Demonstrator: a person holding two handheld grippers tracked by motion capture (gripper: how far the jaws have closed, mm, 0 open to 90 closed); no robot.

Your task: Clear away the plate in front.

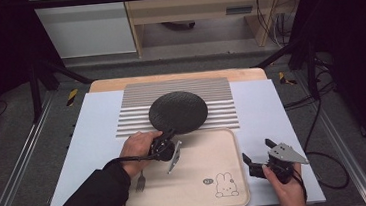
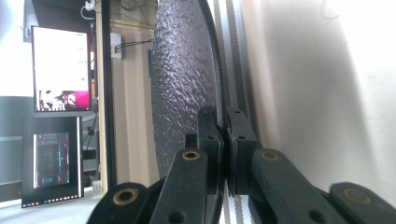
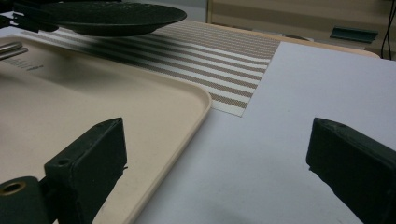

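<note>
1. At the left of the high view a fork lies on the beige tray, near its left edge and just below the left hand. It is clear of the work now, but a sleeve sweeping back could knock it.

2. The left claw is clamped on the near rim of the black plate. In the left gripper view the pads meet tight on the plate's thin edge, with the plate running away from the jaws.

3. The plate itself is over the striped mat, its near edge reaching toward the tray. In the right gripper view it seems to hang a little above the mat, with a shadow under it.

4. The main risk, as I judge it: a grip on one point of the rim leaves the whole plate levered out beyond the pads. A quick swing or a tilt of the wrist could let it pivot, slip and drop onto the mat or the tray's raised rim.

5. A lowered far edge could also catch the mat and drag it across the counter.

6. At the right, the right claw stands wide open and holds nothing, just off the tray's right edge, too far off to steady the plate if it slips.
</note>
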